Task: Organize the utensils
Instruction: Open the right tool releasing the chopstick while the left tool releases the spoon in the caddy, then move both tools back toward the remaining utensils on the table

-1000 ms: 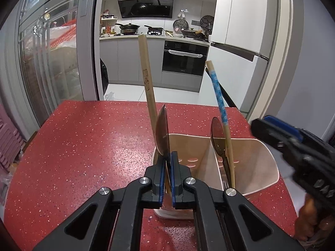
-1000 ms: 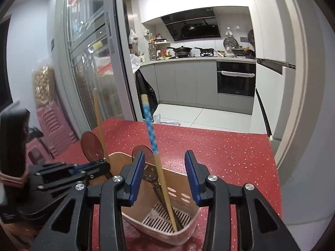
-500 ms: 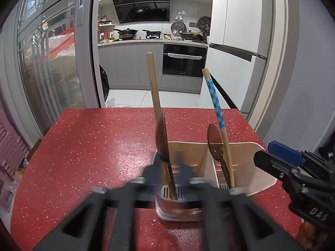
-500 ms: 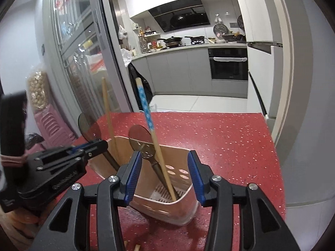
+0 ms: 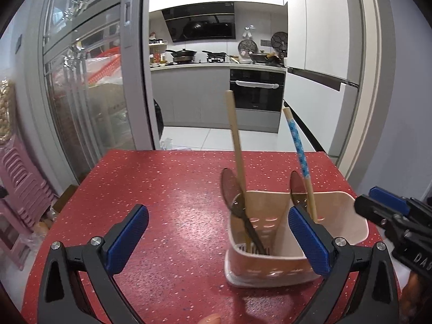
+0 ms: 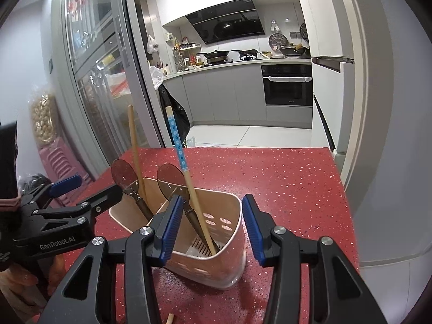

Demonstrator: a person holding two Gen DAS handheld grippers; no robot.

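Note:
A pink two-compartment utensil holder [image 5: 337, 256] [image 6: 229, 259] stands on the red speckled table [image 5: 175, 202]. One compartment holds a brown spoon [image 5: 229, 191] [image 6: 122, 174] and a plain wooden stick [image 5: 235, 140] [image 6: 133, 145]. The other compartment holds a second brown spoon [image 5: 297, 186] [image 6: 170, 178] and a stick with a blue patterned handle [image 5: 298, 145] [image 6: 176, 140]. My left gripper [image 5: 216, 235] is open and empty, just in front of the holder. My right gripper [image 6: 209, 229] is open and empty, with its jaws on either side of the holder's near end.
A small wooden piece [image 6: 170, 318] lies on the table by the right gripper. The table's far edge faces a kitchen doorway [image 5: 216, 135]. Glass sliding doors [image 5: 81, 94] and pink stools [image 5: 19, 183] stand to the left.
My left gripper let go of the brown spoon, opened wide and drew back and left. The spoon now leans in the holder. My right gripper stayed open and moved closer to the holder.

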